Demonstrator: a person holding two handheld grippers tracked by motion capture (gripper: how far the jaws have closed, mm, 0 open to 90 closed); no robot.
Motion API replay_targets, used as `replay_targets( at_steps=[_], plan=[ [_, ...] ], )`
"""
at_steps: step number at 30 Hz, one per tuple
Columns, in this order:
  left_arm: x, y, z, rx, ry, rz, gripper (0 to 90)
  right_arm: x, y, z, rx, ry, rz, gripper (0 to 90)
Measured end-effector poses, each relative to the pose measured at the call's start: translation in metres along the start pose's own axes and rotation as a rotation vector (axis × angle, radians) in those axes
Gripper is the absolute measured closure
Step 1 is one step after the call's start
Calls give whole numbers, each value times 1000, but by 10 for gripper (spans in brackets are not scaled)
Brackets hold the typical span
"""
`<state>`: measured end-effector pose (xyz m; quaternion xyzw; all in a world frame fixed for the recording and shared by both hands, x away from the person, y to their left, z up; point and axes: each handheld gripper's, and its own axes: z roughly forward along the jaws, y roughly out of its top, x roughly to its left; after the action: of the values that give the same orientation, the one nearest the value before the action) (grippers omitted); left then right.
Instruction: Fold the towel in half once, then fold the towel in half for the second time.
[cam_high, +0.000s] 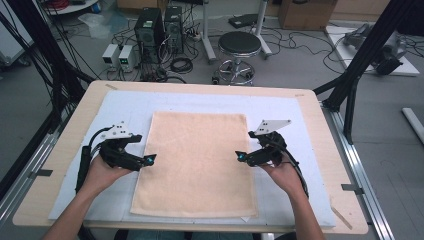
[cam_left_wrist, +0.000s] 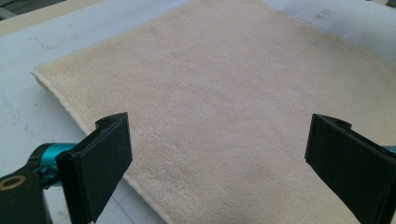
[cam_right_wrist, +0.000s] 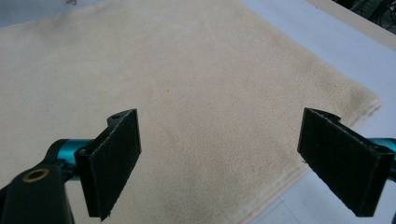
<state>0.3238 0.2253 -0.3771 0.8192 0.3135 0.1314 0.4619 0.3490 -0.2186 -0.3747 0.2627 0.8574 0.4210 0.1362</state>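
Cluttered lab floor beyond, with a round black stool (cam_high: 239, 44) and computer towers (cam_high: 159, 27) amid cables. Closer in, a pale wooden table (cam_high: 320, 125) with rounded corners, covered by a smooth light-blue sheet (cam_high: 120, 107). Flat at the table's middle, a rectangular cream towel (cam_high: 197, 162), soft and napped, faintly yellowed in patches, long sides running from near edge to far edge. At the towel's left edge, the left gripper (cam_high: 150, 159), jaws spread wide over the hem and holding nothing; flat black pads (cam_left_wrist: 100, 161) on teal fittings. At the towel's right edge, the right gripper (cam_high: 240, 156), jaws likewise spread wide and empty, hovering over the cloth with the hem below.
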Motion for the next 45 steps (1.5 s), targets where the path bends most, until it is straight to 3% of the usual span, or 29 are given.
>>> replay_targets(
  at_steps=[8,11,12,16,20,24,26,27,30,31,34,39,44,45],
  plan=[
    [5,5,3,4,-5,-15,78,-2,5,6,16,9,-15,127],
    [6,12,5,0,-13,-15,82,-4,4,8,23,10,-9,127],
    [6,17,8,-4,-36,-17,82,-6,3,9,26,12,-10,127],
    [9,24,13,-1,-38,-12,86,-9,4,8,21,7,0,129],
    [18,30,17,5,-35,-28,89,-15,14,4,28,-7,-30,136],
    [26,39,16,-8,-30,-30,103,-30,30,4,44,-24,-40,138],
    [35,45,17,-3,-14,-30,106,-41,37,5,41,-28,-25,142],
    [45,49,19,-5,-6,-53,109,-47,40,6,44,-31,-16,142],
    [55,51,22,8,14,-68,111,-62,45,12,38,-37,15,153],
    [64,50,26,-5,27,-94,111,-66,45,16,45,-47,15,153],
    [73,46,31,-27,33,-116,111,-74,44,23,58,-62,20,155],
    [95,32,49,8,91,-141,113,-90,30,51,109,-67,59,159],
    [101,25,60,37,121,-158,144,-103,17,68,145,-103,110,182],
    [105,21,67,34,139,-196,144,-105,15,70,148,-107,123,188]
  ],
)
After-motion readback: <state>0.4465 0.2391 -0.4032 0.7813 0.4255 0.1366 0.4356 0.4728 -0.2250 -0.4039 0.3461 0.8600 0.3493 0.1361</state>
